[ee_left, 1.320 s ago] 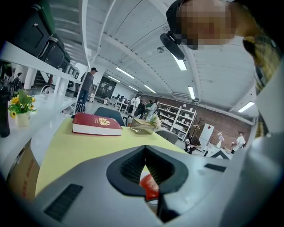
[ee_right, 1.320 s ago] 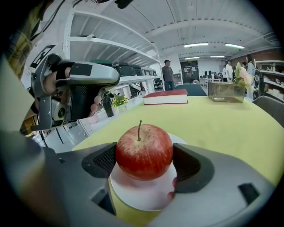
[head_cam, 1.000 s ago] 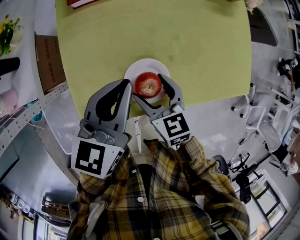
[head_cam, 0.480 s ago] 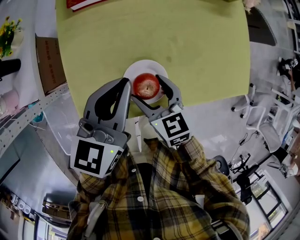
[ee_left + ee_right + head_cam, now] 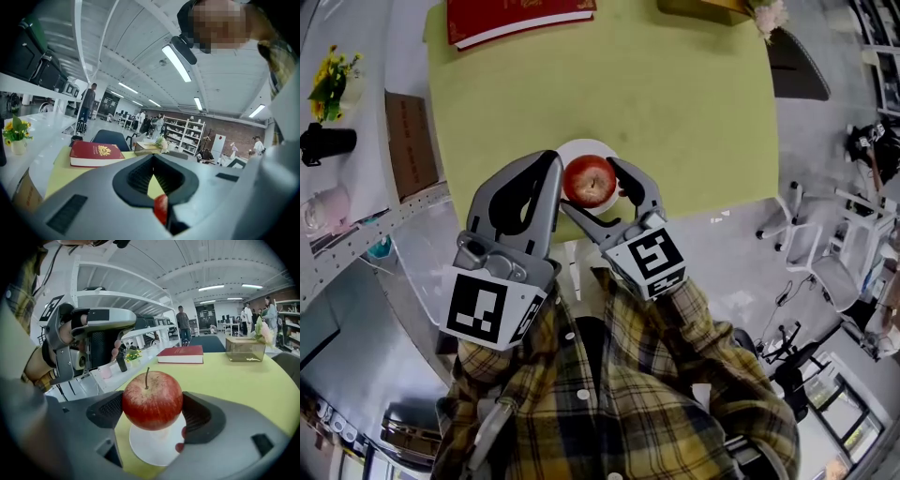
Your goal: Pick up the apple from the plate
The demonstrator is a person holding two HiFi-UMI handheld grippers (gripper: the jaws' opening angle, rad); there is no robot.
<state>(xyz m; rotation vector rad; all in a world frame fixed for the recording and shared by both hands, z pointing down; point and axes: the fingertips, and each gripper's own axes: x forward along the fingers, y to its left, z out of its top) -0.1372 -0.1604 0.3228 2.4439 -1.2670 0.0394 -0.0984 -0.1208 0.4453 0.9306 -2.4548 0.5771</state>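
Firmly pinched at its widest girth by the right tool (image 5: pixel 152 409), the round red apple (image 5: pixel 152 397) hangs over the small white plate (image 5: pixel 154 448) on the yellow-green bench (image 5: pixel 234 380). It looks hard, smooth and fairly weighty, so it could slip. The left tool (image 5: pixel 153 161) is pressed together, empty.

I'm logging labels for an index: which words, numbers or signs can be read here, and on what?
None can be read.
red book: gold emblem, lettering too small to read.
cardboard box: print too blurred to read.
left hand-held gripper, right hand-held gripper: square marker patterns only, no letters.
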